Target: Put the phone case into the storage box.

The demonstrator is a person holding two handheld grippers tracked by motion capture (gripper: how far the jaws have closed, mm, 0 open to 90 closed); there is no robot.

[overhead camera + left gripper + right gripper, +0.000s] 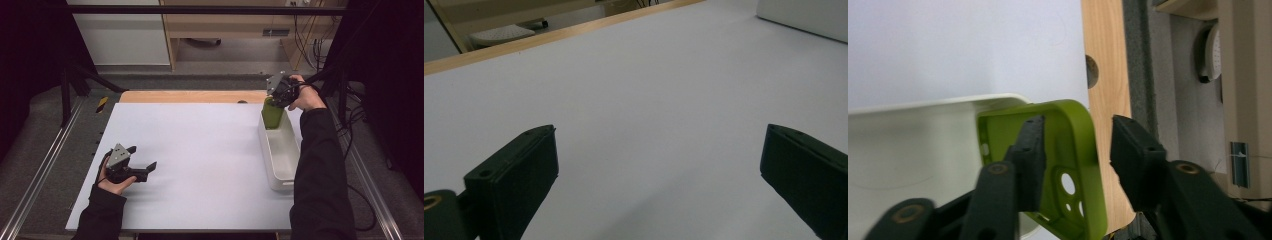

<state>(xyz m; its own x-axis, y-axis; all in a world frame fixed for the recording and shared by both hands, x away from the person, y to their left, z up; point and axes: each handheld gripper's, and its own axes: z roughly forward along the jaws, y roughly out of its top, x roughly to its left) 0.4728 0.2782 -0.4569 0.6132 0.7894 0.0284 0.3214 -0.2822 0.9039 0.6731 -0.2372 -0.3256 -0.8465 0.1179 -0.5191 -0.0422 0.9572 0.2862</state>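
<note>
The green case [272, 114] stands on its edge in the far end of the white bin [281, 162], at the right side of the desk [200, 160]. It leans on the far wall of the bin, and its long axis goes up and a little tilted, not flat. In the right gripper view the case [1083, 165] shows its hollow inner side with round holes, and its rounded rim is between the two jaws.

The right tool [279, 95] is directly above the case and points down at it. One jaw is inside the hollow of the case; the other is outside, and a clear gap shows between that jaw and the rim. So the tool [1075, 150] is released: the pads do not press the case, though the rim is between them. I judge that the case now rests by itself in the bin, and the coming move is to lift the tool straight up along the long axis, so the inner jaw does not catch the rim.

The left tool [140, 162] is well apart, near the left side of the desk, with jaws wide and nothing between them [659, 165]. The right hand [306, 97] is much nearer to the case.
</note>
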